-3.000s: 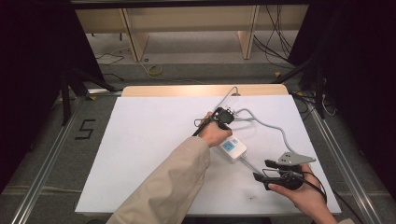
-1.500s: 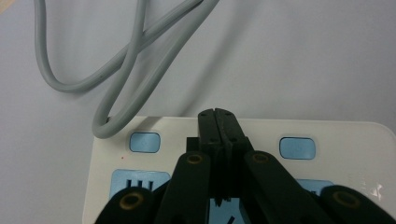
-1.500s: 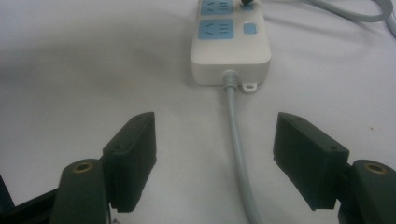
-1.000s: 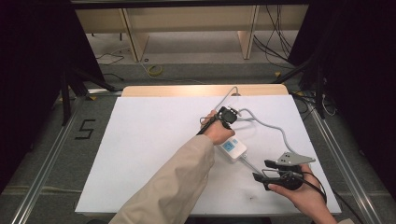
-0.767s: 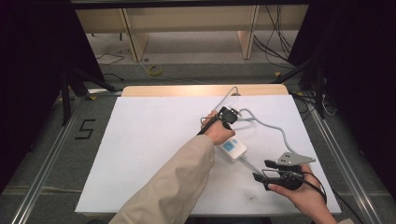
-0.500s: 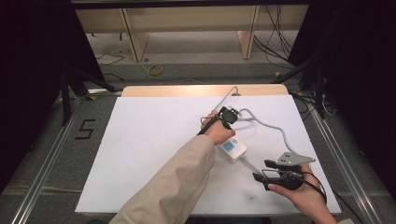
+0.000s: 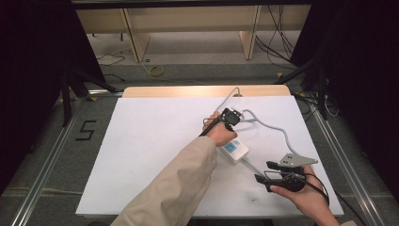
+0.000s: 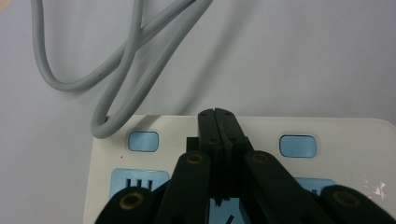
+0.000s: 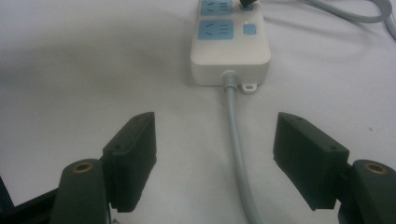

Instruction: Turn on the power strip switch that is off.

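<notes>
High view: a white table (image 7: 155,155) is carrying a white power strip (image 7: 234,151) with blue sockets, lying toward the table's right half, about midway between the far and near edges. The left hand (image 7: 220,133), reaching across from a beige sleeve (image 7: 174,188), is holding the left gripper (image 7: 229,117) just beyond the strip's far end. A grey cable (image 7: 270,127) is looping from the far edge across the right part of the table, and the strip's own grey cord (image 7: 251,165) is running from its near end toward the near right corner. There the right hand (image 7: 303,197) is holding the right gripper (image 7: 266,172), a grey three-cornered plate on top, near the right edge. Left gripper view: the left gripper (image 8: 218,126) is pointing down onto the power strip (image 8: 355,135), its two black jaws pressed together with nothing visible between them, the tips lying over the strip's face between two small blue buttons (image 8: 143,141); grey cable loops (image 8: 116,70) are lying on the table beyond the strip. Right gripper view: the right gripper (image 9: 215,158) is standing with jaws wide apart and holding nothing, the grey cord (image 9: 238,154) passing between them on the table surface and entering the end of the power strip (image 9: 231,46) ahead.
</notes>
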Available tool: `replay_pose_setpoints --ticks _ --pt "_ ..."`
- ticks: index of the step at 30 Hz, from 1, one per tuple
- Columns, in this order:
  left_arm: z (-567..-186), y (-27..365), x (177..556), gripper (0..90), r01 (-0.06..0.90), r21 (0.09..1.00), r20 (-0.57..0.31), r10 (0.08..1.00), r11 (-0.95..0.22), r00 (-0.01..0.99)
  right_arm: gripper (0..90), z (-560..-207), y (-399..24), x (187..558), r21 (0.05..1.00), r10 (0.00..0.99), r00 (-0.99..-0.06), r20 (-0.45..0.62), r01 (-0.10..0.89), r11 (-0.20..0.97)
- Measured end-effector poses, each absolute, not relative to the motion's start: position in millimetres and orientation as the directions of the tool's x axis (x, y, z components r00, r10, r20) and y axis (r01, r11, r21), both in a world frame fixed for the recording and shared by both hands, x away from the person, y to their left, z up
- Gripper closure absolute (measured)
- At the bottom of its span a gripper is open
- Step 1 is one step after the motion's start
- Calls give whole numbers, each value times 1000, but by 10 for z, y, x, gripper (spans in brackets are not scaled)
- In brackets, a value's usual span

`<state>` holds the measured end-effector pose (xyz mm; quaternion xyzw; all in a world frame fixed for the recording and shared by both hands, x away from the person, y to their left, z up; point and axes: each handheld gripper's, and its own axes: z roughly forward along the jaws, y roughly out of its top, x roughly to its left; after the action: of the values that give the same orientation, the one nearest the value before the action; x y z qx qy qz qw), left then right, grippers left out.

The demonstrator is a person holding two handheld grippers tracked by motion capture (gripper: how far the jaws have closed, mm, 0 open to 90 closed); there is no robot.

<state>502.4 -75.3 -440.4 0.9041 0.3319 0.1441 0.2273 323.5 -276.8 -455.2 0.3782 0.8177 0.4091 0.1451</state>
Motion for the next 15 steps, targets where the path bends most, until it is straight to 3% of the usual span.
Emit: replay_pose_setpoints --ticks 9,10,15 --pt "-4396 -675 5035 890 542 534 71 674 -649 736 306 -4549 -2772 3232 779 738 -671 71 499 379" --pt "-4391 -668 5030 800 546 546 67 683 -635 727 306 -4549 -2772 3232 779 737 -672 71 499 380" --pt "-4267 -595 5001 735 527 596 66 691 -606 720 306 -4554 -2772 3235 778 738 -671 71 500 379"
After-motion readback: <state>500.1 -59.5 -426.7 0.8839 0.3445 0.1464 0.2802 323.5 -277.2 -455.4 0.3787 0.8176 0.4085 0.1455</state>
